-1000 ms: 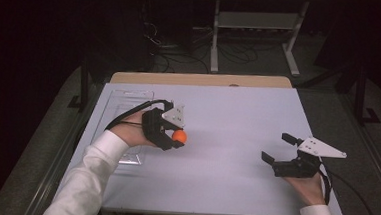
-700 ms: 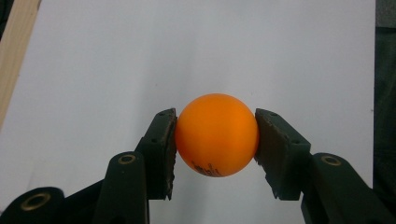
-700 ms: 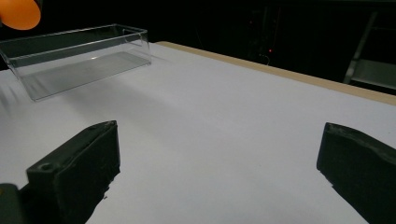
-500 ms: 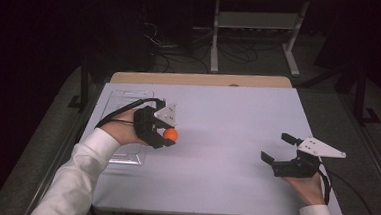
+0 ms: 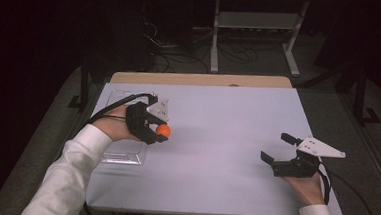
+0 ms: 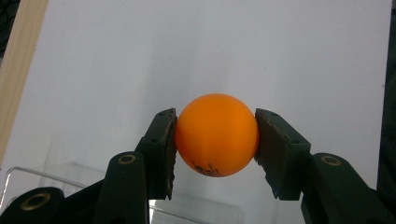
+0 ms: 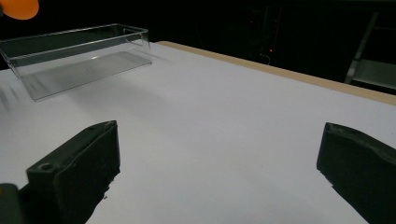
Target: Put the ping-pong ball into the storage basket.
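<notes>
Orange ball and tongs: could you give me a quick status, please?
Left tongs shut on small orange plastic ball. Right tongs open, idle. Clear plastic box nearby.

White table (image 5: 218,119), clear plastic tray (image 5: 123,153) apparently resting near its left edge

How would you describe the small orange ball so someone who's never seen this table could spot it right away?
Start at the white table and go to its left side, where a clear plastic box lies. Just beside that box, the left gripper clamps the small orange ball between its black jaws. It is the one brightly coloured, round thing there, with small dark print on its lower side.
</notes>
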The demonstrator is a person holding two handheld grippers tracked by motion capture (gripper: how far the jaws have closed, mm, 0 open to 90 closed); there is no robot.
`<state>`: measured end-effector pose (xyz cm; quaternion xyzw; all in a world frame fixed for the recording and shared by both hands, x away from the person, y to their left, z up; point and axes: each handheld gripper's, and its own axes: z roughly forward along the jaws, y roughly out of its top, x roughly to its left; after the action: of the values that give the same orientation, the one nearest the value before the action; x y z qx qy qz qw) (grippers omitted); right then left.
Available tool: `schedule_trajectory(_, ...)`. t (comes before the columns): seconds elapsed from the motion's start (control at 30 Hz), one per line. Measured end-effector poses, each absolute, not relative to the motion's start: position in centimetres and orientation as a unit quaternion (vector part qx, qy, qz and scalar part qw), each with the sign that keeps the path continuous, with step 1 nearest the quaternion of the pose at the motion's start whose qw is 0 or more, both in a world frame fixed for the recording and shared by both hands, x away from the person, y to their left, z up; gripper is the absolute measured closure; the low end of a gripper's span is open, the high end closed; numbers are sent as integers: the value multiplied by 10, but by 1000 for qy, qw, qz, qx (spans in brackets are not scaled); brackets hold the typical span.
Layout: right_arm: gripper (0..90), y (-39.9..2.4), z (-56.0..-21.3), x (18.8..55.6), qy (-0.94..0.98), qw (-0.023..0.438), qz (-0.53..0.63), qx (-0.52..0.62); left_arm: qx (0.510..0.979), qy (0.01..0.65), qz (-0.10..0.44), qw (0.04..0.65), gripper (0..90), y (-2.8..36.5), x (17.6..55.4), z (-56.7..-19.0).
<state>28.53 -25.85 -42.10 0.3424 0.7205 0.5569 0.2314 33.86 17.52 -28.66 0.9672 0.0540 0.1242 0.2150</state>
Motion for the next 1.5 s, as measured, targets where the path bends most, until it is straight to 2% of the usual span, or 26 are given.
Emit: schedule_trajectory(1.5, 0, -259, -421, 285, 721, 232, 554, 344, 982, 80, 118, 124, 510, 217, 346, -274)
